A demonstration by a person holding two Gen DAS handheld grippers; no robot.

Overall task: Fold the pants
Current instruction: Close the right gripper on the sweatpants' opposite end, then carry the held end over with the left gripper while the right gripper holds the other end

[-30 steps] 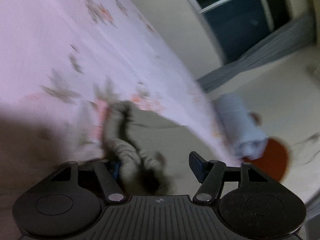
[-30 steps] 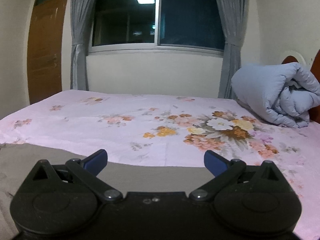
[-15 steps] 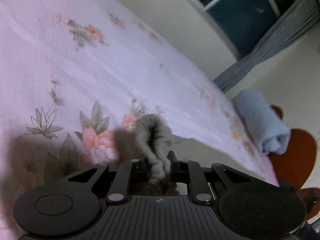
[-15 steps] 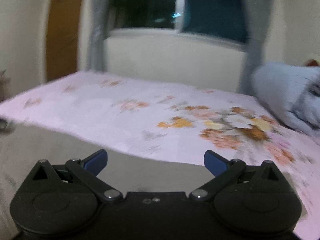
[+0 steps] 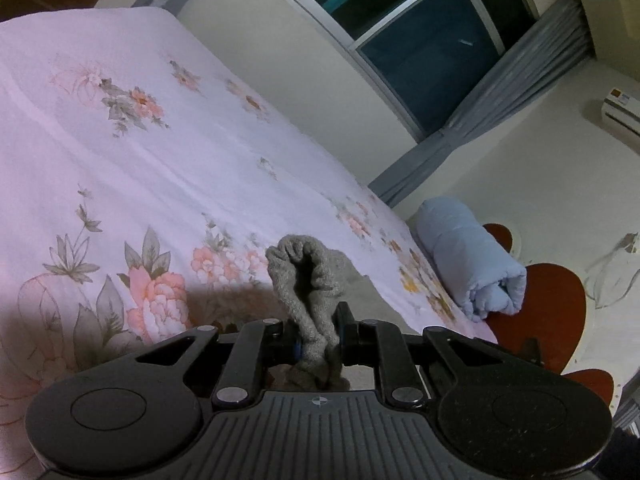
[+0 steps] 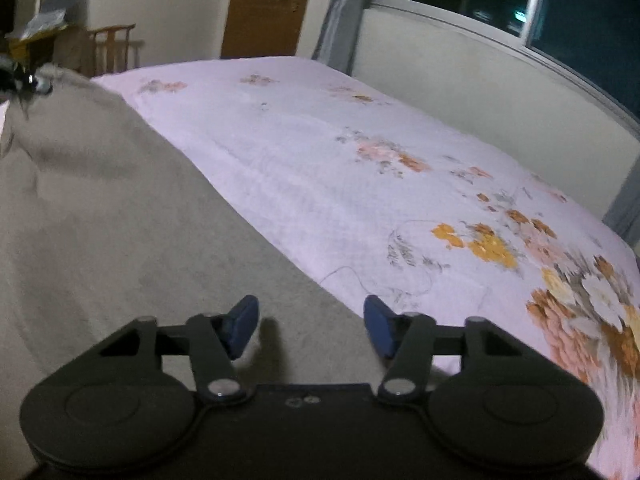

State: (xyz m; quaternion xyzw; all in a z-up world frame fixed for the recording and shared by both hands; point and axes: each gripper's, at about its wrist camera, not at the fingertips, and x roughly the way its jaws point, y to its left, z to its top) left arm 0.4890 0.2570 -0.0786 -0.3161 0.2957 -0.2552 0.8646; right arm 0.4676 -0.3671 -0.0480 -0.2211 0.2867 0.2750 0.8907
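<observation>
Two grippers: left gripper (image 5: 318, 340) clamped on bunched pants (image 5: 308, 280) – right gripper (image 6: 310, 326) just narrowing, pads apart above cloth

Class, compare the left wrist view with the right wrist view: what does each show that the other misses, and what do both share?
Only the left wrist view shows the left gripper shut on a bunched edge of the grey pants, the rolled blue quilt and the air conditioner.
Only the right wrist view shows the right gripper, jaws apart and just closing, the door and a chair.
Both show the floral bedsheet and the window.

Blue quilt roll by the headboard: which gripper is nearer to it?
Cannot tell. The left gripper, shut on the pants, sees the quilt roll far ahead-right; the right gripper, jaws just closing over pants, doesn't see it.
</observation>
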